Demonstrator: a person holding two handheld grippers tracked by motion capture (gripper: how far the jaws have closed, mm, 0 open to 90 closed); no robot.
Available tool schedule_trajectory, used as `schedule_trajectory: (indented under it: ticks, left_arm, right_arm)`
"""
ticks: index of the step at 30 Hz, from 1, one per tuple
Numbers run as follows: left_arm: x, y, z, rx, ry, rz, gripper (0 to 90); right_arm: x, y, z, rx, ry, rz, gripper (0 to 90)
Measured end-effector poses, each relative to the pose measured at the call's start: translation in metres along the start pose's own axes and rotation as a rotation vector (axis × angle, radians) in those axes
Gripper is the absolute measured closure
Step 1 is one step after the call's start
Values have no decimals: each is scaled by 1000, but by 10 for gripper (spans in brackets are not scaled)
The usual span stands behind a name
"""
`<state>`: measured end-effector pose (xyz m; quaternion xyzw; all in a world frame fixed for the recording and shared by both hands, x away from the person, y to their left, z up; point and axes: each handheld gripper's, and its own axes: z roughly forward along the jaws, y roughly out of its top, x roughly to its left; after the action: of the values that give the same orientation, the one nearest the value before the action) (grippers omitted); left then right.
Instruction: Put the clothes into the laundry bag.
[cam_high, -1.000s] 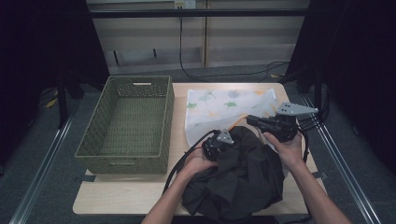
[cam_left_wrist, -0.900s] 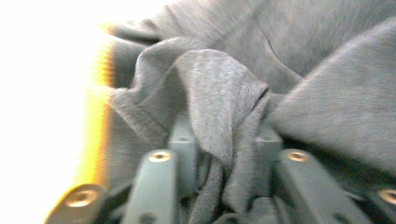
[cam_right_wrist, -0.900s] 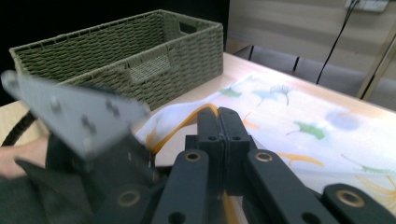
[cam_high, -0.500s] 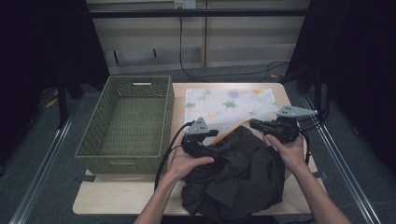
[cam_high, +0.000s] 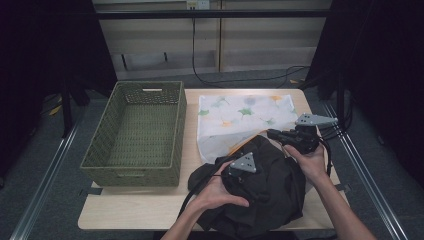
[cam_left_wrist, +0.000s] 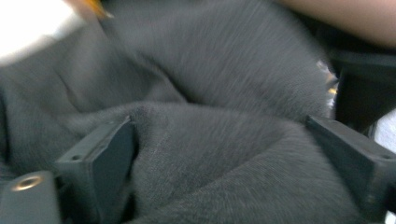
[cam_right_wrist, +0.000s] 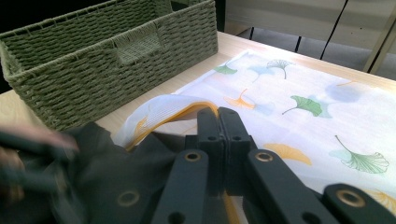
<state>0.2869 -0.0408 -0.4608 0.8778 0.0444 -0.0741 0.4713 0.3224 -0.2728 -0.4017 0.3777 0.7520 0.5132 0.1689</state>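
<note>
Dark garment half-stuffed at the mouth of a leaf-printed fabric bag, one hand pinning, the other regrouping.

The right gripper (cam_high: 274, 134) has its fingers pressed fully together at the bag's (cam_high: 235, 120) orange-trimmed open edge, apparently pinching the fabric; what sits between the pads is hard to make out. The left gripper (cam_high: 239, 176) sits on the dark grey garment (cam_high: 272, 192), its fingers having just been opening and now standing wide with cloth bulging between them, unpressed. The garment lies heaped on the counter (cam_high: 145, 207) on the person's side of the bag, so it must travel away from the person into the mouth; the left hand is nearer its bulk. A woven basket (cam_high: 102, 162) stands at left. The left gripper view is blurred, and the bag's interior is hidden.
</note>
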Motion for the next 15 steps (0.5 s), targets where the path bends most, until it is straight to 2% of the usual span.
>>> schedule_trajectory:
  ticks: [2, 6, 7, 8, 9, 10, 11, 12, 13, 15]
  left_arm:
    - [1, -3, 5, 47, 25, 24, 50]
    - [-1, -9, 12, 74, 45, 61, 14]
    - [-2, -12, 15, 98, 61, 70, 14]
    - [-2, -15, 16, 130, 101, 74, 26]
    - [-2, -15, 16, 161, 116, 77, 75]
    - [0, -18, 16, 127, 121, 51, 114]
    - [3, -18, 13, 144, 129, 46, 221]
    - [5, -19, 12, 141, 124, 30, 274]
    - [6, -18, 10, 155, 139, 30, 328]
    - [3, -20, 11, 128, 166, 37, 451]
  right_arm:
    - [-1, -1, 0, 4, -1, 1, 888]
    - [-1, -2, 2, 10, -2, 4, 888]
    - [0, -2, 2, 10, -2, 4, 888]
    - [0, -2, 1, 11, -1, 1, 888]
    - [0, -2, 1, 10, -3, 2, 888]
    - [0, -2, 1, 11, -4, 2, 887]
    - [0, -2, 1, 12, -1, -1, 887]
    - [0, -1, 0, 11, -1, 3, 887]
    - [0, -1, 0, 12, 0, 0, 887]
    - [0, -1, 0, 12, 0, 1, 887]
